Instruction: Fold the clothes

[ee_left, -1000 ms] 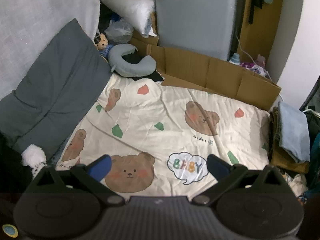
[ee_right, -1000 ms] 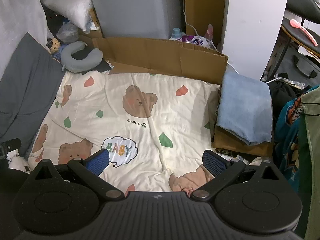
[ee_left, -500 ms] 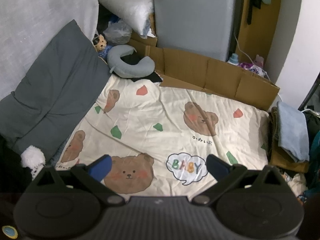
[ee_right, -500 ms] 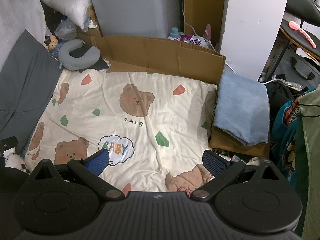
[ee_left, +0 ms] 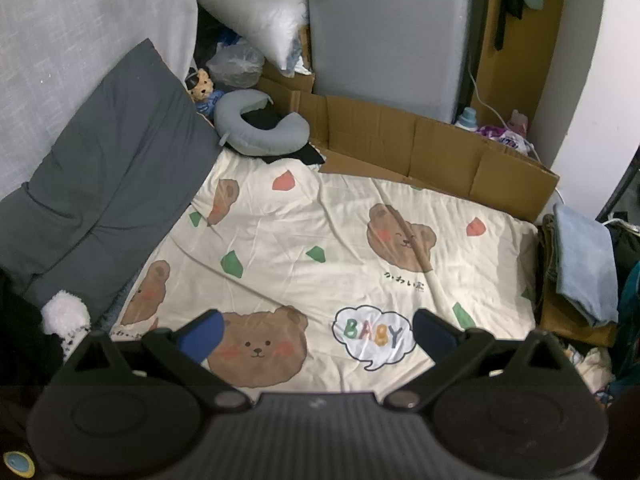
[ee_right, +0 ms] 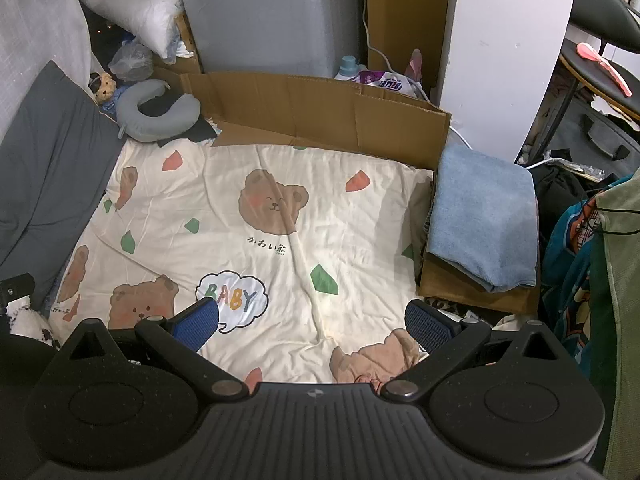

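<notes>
We hold both grippers above the near edge of the bear blanket (ee_left: 320, 240), which lies spread flat with no loose garment on it. The left gripper (ee_left: 316, 334) has its fingers spread wide with nothing between them, over the big bear face and the "BABY" bubble; the right gripper (ee_right: 312, 320) is spread just as wide and also holds nothing, over the blanket's near right part. The clothes we can make out lie off the blanket's right edge: a blue folded cloth (ee_right: 482, 216) tops a stack there, with brown pieces under it, its long side running away from us along that edge. More garments (ee_right: 576, 248), teal and green, hang or pile further right of the stack; how they lie we cannot tell. From the blanket, the stack sits forward and to the right of both grippers, and the right gripper is clearly the nearer one. We judge this scene fits two stages: a folded pile set aside with the blanket free for the next piece, or a pause after the last piece was stacked. Any reach for clothes would go rightward off the blanket, led by the right gripper.
</notes>
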